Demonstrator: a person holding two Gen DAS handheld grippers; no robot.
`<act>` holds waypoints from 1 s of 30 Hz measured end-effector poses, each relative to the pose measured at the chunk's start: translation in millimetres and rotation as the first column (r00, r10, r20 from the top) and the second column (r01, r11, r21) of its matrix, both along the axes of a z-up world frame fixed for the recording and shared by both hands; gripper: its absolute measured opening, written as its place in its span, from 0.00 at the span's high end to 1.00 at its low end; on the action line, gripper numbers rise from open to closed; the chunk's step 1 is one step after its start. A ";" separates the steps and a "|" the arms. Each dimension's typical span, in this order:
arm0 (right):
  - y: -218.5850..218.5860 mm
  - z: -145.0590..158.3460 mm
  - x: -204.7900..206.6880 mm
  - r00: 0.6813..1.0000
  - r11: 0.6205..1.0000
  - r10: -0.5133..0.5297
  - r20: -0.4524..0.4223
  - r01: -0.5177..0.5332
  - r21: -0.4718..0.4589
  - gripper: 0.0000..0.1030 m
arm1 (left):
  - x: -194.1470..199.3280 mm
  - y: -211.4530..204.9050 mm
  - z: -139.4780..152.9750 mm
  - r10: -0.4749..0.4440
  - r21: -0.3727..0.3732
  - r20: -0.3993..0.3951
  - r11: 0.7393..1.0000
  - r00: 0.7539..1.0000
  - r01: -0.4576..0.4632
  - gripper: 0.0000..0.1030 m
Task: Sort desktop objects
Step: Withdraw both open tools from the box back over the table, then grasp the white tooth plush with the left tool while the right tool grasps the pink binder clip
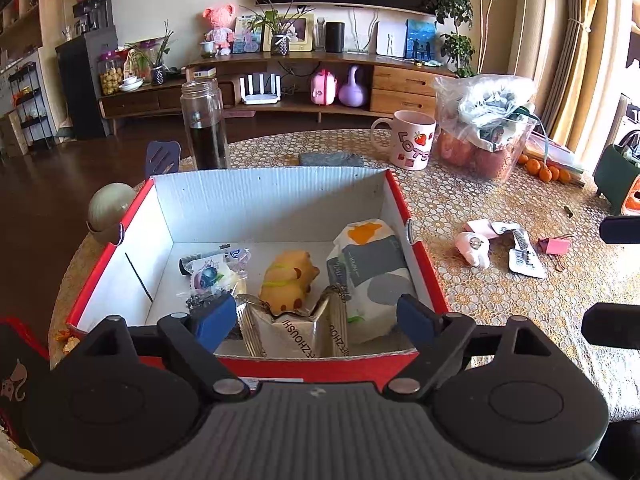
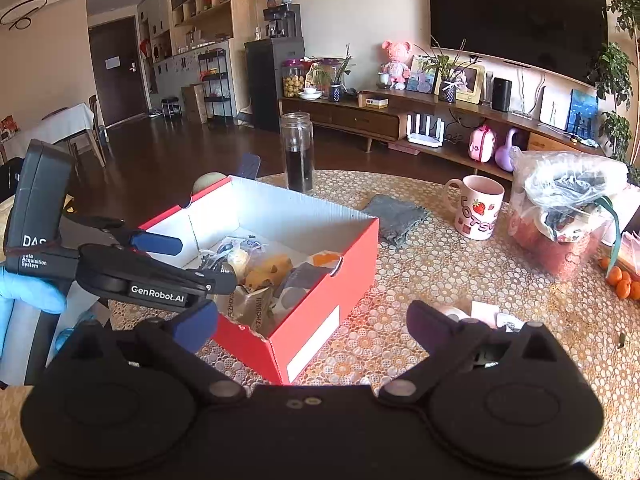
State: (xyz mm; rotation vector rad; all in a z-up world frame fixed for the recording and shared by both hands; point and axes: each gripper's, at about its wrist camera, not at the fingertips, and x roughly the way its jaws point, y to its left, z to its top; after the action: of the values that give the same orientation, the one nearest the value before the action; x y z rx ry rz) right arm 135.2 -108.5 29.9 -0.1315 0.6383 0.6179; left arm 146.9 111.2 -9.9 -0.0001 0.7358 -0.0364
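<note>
Your left claw hangs over the red box — jaws apart, holding nothing; the yellow toy and packets lie inside. Your right claw gapes too — pink clip remains near the tabletop's right edge.

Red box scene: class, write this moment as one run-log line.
left gripper: open, over red box | right gripper: open, empty | yellow toy: boxed | pink clip: on table

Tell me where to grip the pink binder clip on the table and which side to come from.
Judging by its pose, take the pink binder clip across its folded pink body, from above. It lies low on the tablecloth, wire handles trailing toward the camera; those are thin and would slip. The right gripper is open and nearer.
</note>
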 end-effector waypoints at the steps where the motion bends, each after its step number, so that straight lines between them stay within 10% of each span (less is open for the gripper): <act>1: -4.2 0.0 -3.0 1.000 1.000 -0.003 0.004 0.003 0.004 0.01 | -2.2 -2.7 0.6 -0.002 -0.001 0.002 1.000 1.000 0.002 0.14; 30: -158.1 -33.9 -24.9 0.950 0.952 -0.307 0.059 0.307 0.025 0.01 | -10.9 -144.0 -2.5 -0.179 -0.006 0.082 0.984 0.980 0.180 0.02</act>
State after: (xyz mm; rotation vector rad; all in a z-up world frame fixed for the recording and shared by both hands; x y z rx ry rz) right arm 110.3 -266.6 -4.0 -0.0349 0.5786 0.3161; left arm 135.9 -32.8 -12.4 0.0550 0.6523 -0.2128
